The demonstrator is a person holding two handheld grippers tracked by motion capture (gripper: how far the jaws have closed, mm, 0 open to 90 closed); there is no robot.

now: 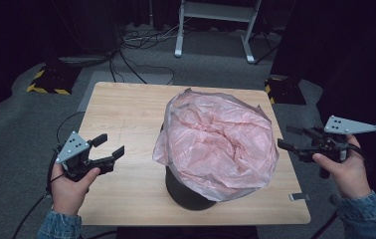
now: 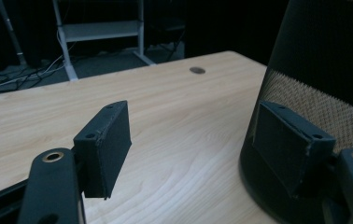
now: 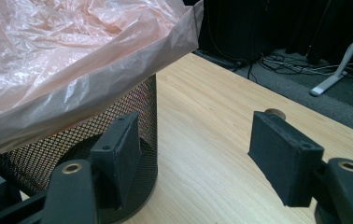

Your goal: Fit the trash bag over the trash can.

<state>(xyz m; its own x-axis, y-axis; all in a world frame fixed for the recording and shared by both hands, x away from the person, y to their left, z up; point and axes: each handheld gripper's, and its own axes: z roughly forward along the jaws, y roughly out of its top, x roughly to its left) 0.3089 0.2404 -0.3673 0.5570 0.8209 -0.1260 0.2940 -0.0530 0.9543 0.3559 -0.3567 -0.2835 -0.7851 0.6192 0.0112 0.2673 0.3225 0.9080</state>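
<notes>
A black mesh bin (image 1: 188,191) stands on the wooden table (image 1: 121,114), lined with a pink plastic bag (image 1: 216,142) that drapes over its rim. My left gripper (image 1: 112,146) hovers left of the bin, open, nothing between its jaws. In the left gripper view the gripper (image 2: 191,149) looks along the tabletop with the bin's mesh wall (image 2: 333,60) at the right. My right gripper (image 1: 289,137) sits just off the table's right edge beside the bag, open and empty. The right gripper view shows that gripper (image 3: 198,158) facing the bin (image 3: 72,130) and the bag's overhang (image 3: 72,70).
A small metal clip (image 1: 300,196) lies near the table's front right corner. A white metal frame (image 1: 216,25) and loose cables (image 1: 136,55) are on the grey floor behind the table. A round hole (image 2: 197,70) marks the tabletop's far part.
</notes>
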